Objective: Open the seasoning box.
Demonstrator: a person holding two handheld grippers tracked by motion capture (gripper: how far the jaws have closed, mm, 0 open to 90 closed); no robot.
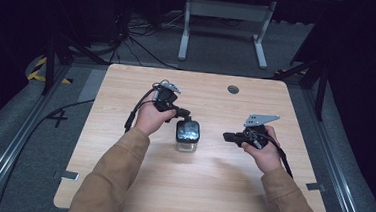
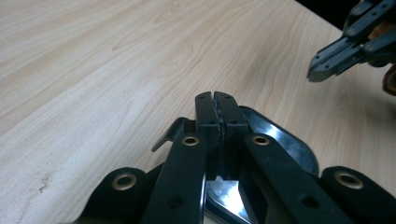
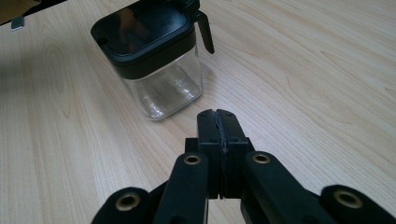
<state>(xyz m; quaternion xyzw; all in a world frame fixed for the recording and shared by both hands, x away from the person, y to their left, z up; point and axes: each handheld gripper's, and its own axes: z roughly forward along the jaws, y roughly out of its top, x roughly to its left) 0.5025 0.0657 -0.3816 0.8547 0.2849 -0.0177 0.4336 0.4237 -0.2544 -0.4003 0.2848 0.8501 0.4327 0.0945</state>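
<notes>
Both tongs clenched: left gripper (image 2: 217, 105) has its flat black jaws pressed together, ribbed pad faces meeting in a thin seam, nothing between them; right gripper (image 3: 218, 122) same, jaws closed flush and empty. Landmark is the jar (image 1: 187, 135), a small square clear container, glass or plastic I can't tell, with rounded corners, a glossy black lid (image 3: 142, 29) and a short black tab sticking down off one lid corner; it looks empty. Jar stands upright on the wooden table (image 1: 123, 146), pale laminate with visible straight grain, matte, rounded corners. In the high view the left gripper sits just behind the jar, tips right over the lid's rear edge; from the left gripper view the shiny lid shows directly under the closed jaws, contact not clear. Right gripper is to the right of the jar, well apart, jaws pointing toward it and held above the tabletop. Left hand (image 1: 151, 117) and right hand (image 1: 265, 152) wrap the gripper handles, tan fabric sleeves behind. Black cable (image 1: 134, 113) trails from the left gripper. Small dark round grommet (image 1: 233, 89) in the tabletop, far side of the jar.
</notes>
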